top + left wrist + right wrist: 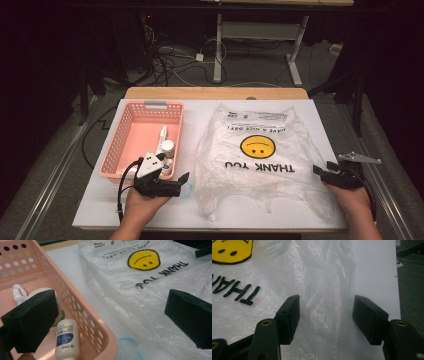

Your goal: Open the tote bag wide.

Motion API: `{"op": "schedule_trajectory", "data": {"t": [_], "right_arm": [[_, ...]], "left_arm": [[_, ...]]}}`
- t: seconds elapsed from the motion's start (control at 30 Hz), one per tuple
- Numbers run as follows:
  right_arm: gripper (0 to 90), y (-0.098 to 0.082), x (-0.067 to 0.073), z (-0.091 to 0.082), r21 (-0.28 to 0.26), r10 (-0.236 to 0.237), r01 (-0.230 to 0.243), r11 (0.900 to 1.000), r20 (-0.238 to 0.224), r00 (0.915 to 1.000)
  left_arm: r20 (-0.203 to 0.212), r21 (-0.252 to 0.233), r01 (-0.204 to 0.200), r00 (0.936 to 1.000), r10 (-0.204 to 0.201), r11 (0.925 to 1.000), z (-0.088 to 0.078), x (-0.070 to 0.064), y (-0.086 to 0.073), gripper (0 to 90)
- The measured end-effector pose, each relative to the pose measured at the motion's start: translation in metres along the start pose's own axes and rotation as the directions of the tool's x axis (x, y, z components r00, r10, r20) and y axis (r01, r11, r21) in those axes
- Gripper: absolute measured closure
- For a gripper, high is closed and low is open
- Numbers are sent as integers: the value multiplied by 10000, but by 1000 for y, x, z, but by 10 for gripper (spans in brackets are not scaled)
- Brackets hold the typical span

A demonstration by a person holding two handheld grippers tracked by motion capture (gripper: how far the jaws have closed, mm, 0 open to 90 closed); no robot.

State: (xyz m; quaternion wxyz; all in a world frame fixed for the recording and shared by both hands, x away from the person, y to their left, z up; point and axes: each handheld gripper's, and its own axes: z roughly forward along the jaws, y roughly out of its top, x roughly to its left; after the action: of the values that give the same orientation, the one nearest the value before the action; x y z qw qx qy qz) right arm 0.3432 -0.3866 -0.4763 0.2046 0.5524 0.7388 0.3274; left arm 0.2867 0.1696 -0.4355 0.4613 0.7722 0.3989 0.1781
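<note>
A thin, crinkled white plastic carrier bag [255, 157], printed with a yellow smiley face and the words "THANK YOU", lies spread flat across the middle and right of the white tabletop [100, 200]. Its lettering reads upside down from the person's side.

The right gripper [320, 171], held in the person's right hand [350, 197], sits low at the bag's right edge, pointing inward toward the print. In the right gripper view its two black jaws stand partly apart with a rumpled fold of the bag's film [324, 310] between them; the pads are not pressing on it.

The left gripper [182, 181], in the person's left hand [142, 200], rests near the front of the tabletop between the bag's left edge and a pink perforated plastic basket [125, 125]. Its jaws are wide apart and hold nothing: in the left gripper view one jaw hangs over the basket's inside, the other over the bag.

The basket sits to the left of the bag, just beside it. Inside lie a small white bottle with a blue label [67, 341] on its side against the near wall, a small white tube with red print [19, 293] farther back, and a round white-lidded jar [41, 291] partly hidden behind the jaw. A faint blue smudge [127, 346] marks the tabletop just off the basket's corner.
</note>
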Motion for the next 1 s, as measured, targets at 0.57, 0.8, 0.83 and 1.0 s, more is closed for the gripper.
{"op": "schedule_trajectory", "data": {"t": [0.57, 0.8, 0.83, 1.0], "right_arm": [[900, -5, 13, -5, -102, -942, 938, 9955, -473, 9944], [900, -12, 27, -22, -486, -705, 659, 9966, -996, 9925], [900, -17, 36, -29, -473, -1020, 978, 9941, -962, 9901], [900, -29, 56, -44, -478, -1521, 1475, 9879, -1152, 9816]], "left_arm": [[427, 84, 197, 9989, -200, 9998, -2, 5, 0, 0], [165, 285, 1064, 9941, -1069, 9939, -6, 13, 0, 0], [103, 278, 1140, 9934, -1143, 9931, -7, 15, 0, 0], [-56, 187, 880, 9961, -879, 9959, -9, 15, 0, 0]]}}
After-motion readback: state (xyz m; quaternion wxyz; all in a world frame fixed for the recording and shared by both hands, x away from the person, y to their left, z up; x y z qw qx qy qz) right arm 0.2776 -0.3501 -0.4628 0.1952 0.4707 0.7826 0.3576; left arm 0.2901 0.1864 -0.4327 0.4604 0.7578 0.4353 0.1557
